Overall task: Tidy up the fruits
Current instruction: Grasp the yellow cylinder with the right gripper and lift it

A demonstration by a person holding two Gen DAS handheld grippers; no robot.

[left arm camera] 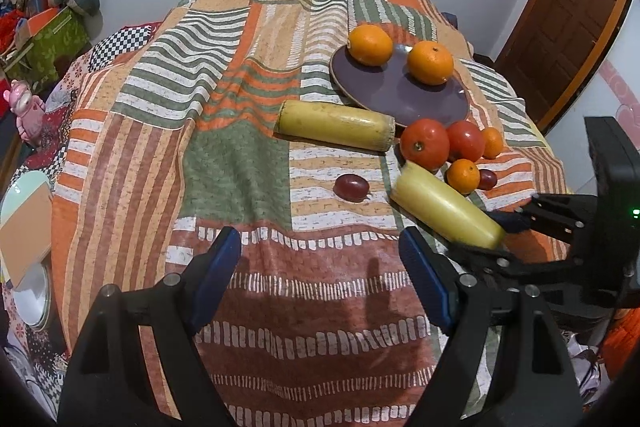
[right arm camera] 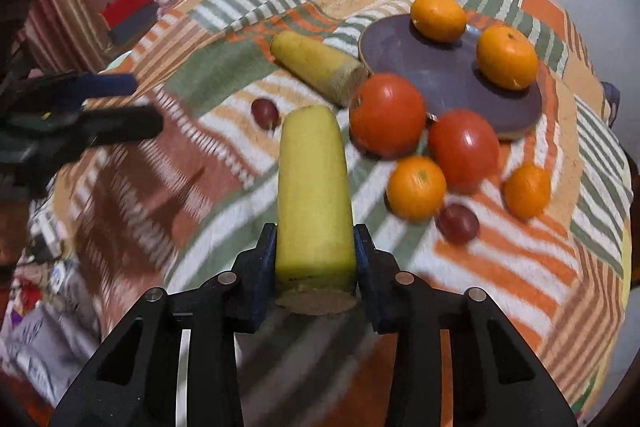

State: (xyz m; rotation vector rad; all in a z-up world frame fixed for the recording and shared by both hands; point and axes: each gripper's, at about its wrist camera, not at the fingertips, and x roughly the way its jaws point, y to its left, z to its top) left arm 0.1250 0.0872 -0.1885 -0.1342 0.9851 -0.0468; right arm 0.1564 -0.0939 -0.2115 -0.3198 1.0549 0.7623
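My right gripper [right arm camera: 315, 259] is shut on the cut end of a yellow sugarcane piece [right arm camera: 314, 195] and holds it over the cloth; it also shows in the left wrist view [left arm camera: 446, 209]. My left gripper [left arm camera: 320, 259] is open and empty above the patterned cloth. A purple plate [left arm camera: 404, 87] holds two oranges [left arm camera: 370, 44] [left arm camera: 430, 63]. A second yellow piece [left arm camera: 336, 125] lies beside the plate. Two tomatoes [left arm camera: 425, 143] [left arm camera: 465, 140], two small oranges [left arm camera: 463, 175] [left arm camera: 492, 143] and two dark red grapes [left arm camera: 351, 187] [left arm camera: 487, 179] lie loose on the cloth.
The striped patchwork cloth [left arm camera: 240, 155] covers a round table. A pink toy [left arm camera: 26, 107], boxes [left arm camera: 52, 35] and clutter stand at the left. A wooden door [left arm camera: 568, 11] is at the right. The left gripper shows at the left of the right wrist view [right arm camera: 112, 103].
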